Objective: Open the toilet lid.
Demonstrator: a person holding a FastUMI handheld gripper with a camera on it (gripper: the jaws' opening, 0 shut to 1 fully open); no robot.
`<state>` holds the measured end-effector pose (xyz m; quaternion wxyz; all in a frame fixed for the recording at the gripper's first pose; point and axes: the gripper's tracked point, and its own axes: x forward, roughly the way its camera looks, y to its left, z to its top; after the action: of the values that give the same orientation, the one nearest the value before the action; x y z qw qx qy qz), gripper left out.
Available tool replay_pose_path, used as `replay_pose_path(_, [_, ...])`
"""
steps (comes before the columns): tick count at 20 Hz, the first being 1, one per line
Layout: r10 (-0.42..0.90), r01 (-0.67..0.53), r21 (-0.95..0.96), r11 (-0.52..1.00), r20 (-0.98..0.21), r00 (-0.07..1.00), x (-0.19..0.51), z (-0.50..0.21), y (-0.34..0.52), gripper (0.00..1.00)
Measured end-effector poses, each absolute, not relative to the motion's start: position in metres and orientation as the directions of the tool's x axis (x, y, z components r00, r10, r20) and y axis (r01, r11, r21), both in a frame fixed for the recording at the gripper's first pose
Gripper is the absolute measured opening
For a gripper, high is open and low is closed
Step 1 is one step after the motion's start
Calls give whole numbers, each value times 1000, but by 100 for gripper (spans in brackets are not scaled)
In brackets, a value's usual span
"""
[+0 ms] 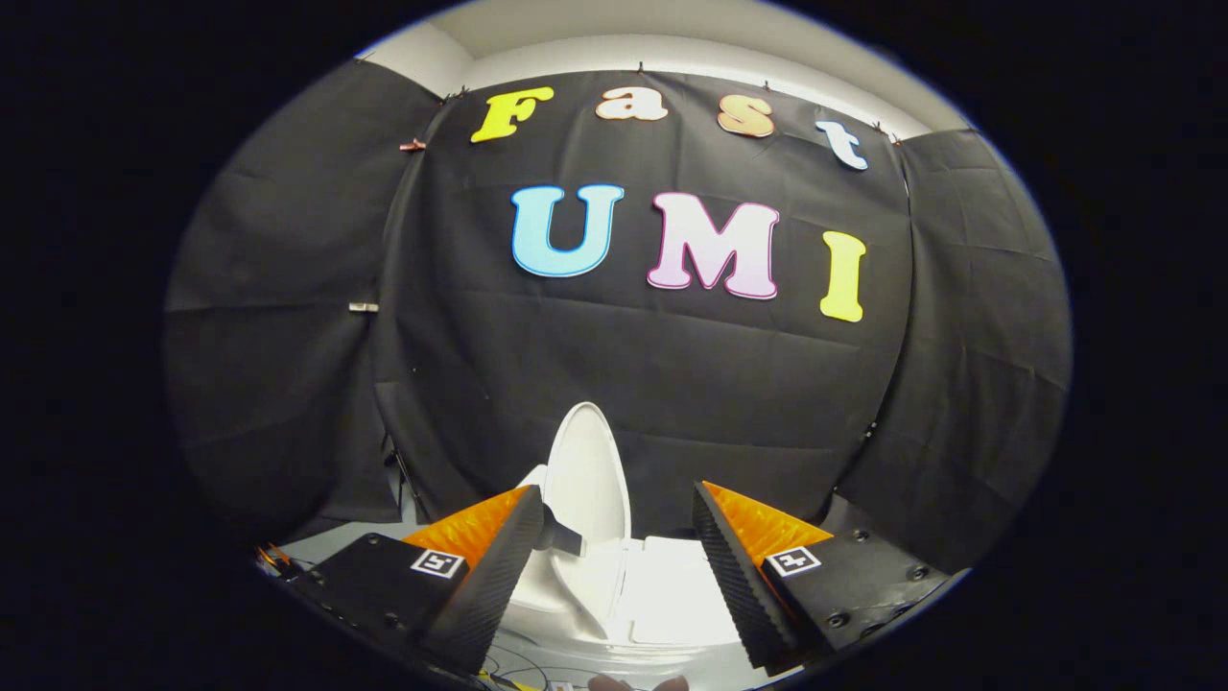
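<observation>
Between the two fingers of the claw point(619, 533), and a little past them, stands a small white toilet point(614, 585). Its lid point(587, 475) is up. The lid stands tall on its back edge and leans a bit away, toward the black cloth wall point(672, 384) behind it. It is smooth and white, rounded at the top like an egg, and shiny where the light hits it. The side facing the claw is the inner side, with a soft gray shadow down its middle.

Below the lid, the white seat and bowl sit low, just ahead of the fingertips. A flat white part of the toilet lies to the right of the lid, close to the right finger point(734, 576). It looks bright and plain.

The claw is spread wide and grips nothing. Its left finger point(499, 566) is just beside the lid's left edge, and a small gray bit sticks out near that fingertip, next to the lid. I cannot tell if the finger touches the lid. The right finger is well apart from the lid.

Each finger has a ridged inner face, and a small square marker with a black and white pattern sits on the block behind it. Some thin wires point(518, 667) lie on the pale floor under the claw.
</observation>
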<state>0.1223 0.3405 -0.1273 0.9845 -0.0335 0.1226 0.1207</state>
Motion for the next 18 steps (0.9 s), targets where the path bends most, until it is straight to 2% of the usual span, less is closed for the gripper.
replay_pose_path(9, [171, -174, -10, 985, -137, 976, 89, -61, 226, 98])
replay_pose_path(18, [34, -33, 13, 999, -89, 995, 65, -33, 71, 98])
